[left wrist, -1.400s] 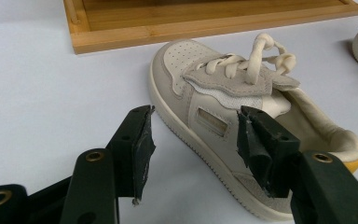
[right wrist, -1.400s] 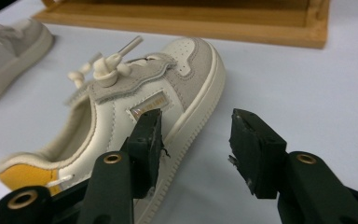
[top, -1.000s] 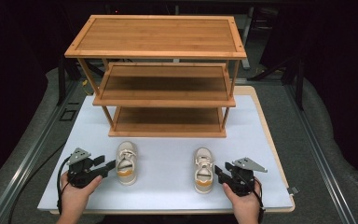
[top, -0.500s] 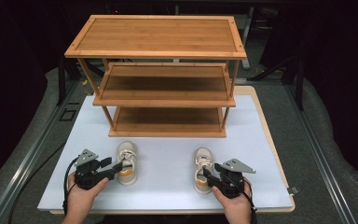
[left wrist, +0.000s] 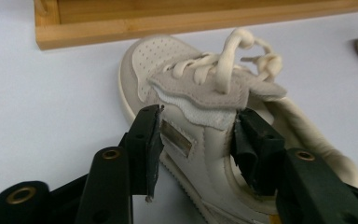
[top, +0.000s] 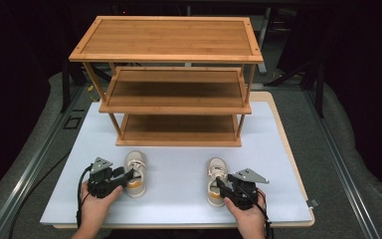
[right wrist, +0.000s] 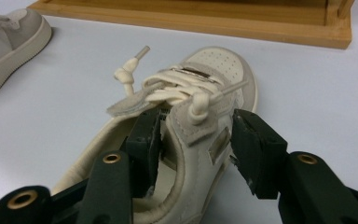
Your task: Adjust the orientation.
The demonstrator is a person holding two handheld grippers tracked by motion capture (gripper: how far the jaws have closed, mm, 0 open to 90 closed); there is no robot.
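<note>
The left gripper (left wrist: 198,140) is straddling the left sneaker's (left wrist: 205,93) side wall, jaws spread; the right gripper (right wrist: 196,140) is likewise straddling the right sneaker (right wrist: 200,112).

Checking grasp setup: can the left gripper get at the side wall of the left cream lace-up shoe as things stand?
Probably yes. The left gripper is open with its jaws either side of the left cream lace-up shoe's side wall, one outside, one in the opening; nothing blocks it.

Bright even light on the table (top: 179,199), dark surroundings, soft shadows, slight blur.
</note>
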